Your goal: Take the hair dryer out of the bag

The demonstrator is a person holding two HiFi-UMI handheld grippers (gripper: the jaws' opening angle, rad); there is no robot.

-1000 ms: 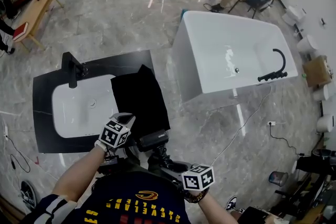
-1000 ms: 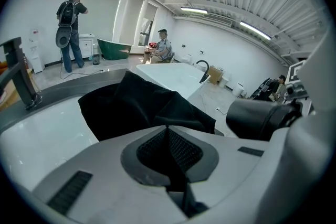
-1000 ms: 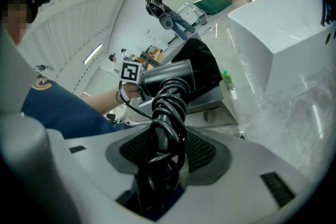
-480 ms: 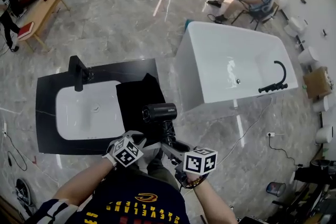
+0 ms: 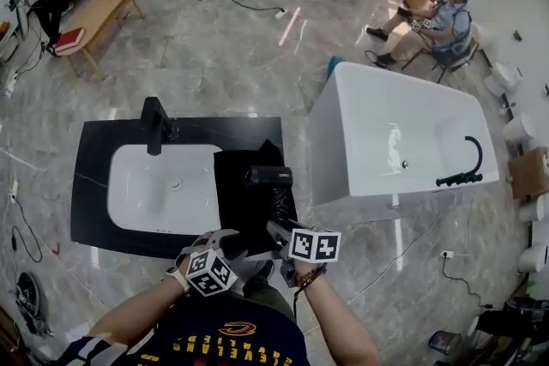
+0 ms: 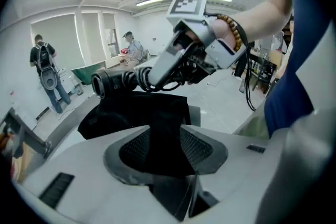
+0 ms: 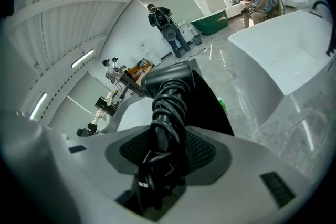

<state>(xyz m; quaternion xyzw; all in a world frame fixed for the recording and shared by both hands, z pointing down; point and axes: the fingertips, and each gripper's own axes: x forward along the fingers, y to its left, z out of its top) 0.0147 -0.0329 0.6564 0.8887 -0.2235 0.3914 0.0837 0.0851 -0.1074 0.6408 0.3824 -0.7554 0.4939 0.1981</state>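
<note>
The black hair dryer (image 5: 268, 177) is out of the bag, its barrel level above the cloth. My right gripper (image 5: 276, 227) is shut on its handle, which is wound with the black cord (image 7: 167, 113). The black bag (image 5: 244, 197) lies limp on the right part of the dark counter (image 5: 94, 184). My left gripper (image 5: 225, 237) is at the bag's near edge. Its jaws have just been opening and stand wide, with a fold of bag cloth (image 6: 165, 134) loose between them. In the left gripper view the hair dryer (image 6: 113, 81) hangs over the bag (image 6: 131, 110) in the right gripper (image 6: 176, 57).
A white sink basin (image 5: 163, 184) with a black faucet (image 5: 156, 124) fills the counter's left. A white bathtub (image 5: 403, 141) stands close on the right. People stand and sit at the room's far side, and a wooden table (image 5: 94, 17) is at the far left.
The right gripper has carried the hair dryer forward, from the bag's near end to above the bag. The left gripper has stayed at the bag's near edge.
</note>
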